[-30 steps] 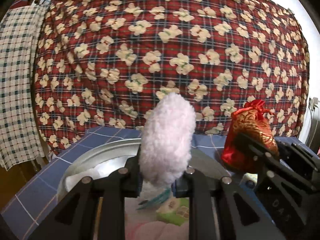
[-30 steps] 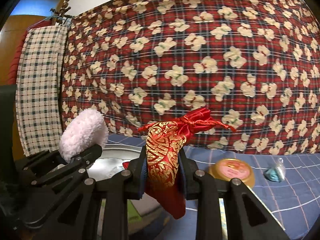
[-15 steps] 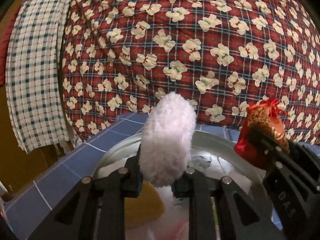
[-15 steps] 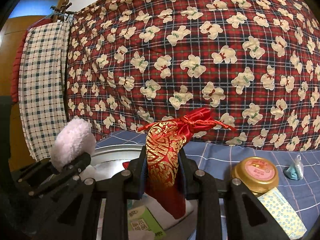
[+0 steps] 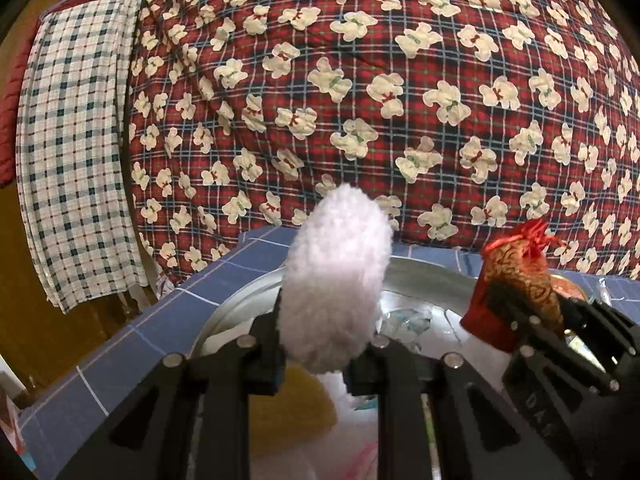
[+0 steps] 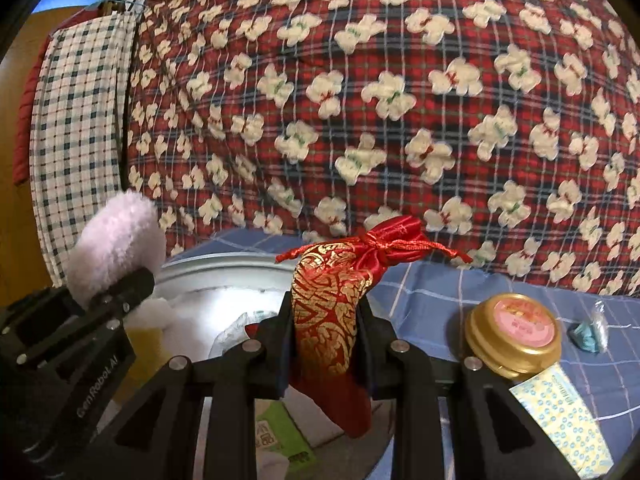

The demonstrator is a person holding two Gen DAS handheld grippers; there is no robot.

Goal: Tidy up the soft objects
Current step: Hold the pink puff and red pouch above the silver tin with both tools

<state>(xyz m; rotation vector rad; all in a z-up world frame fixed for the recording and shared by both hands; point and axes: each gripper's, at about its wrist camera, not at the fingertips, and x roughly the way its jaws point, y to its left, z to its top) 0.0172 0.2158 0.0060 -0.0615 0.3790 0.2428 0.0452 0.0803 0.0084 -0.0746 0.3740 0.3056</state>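
Both grippers have advanced over the basin (image 5: 256,292): left gripper (image 5: 316,356) clamps the upright puff (image 5: 336,280); right gripper (image 6: 326,356), alongside, clamps the pouch (image 6: 328,316) above it.

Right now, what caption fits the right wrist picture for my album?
Right gripper pinching a red and gold pouch above a metal basin, gold tin beside it.

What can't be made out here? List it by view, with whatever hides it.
- Left wrist: contents of the metal basin, blocked by the white fluffy pad and left claw.
- Right wrist: lower end of the red-and-gold pouch, behind the right claw.
- Right wrist: the patterned packet, cut off by the edge.
- Right wrist: label on the gold tin, too small.
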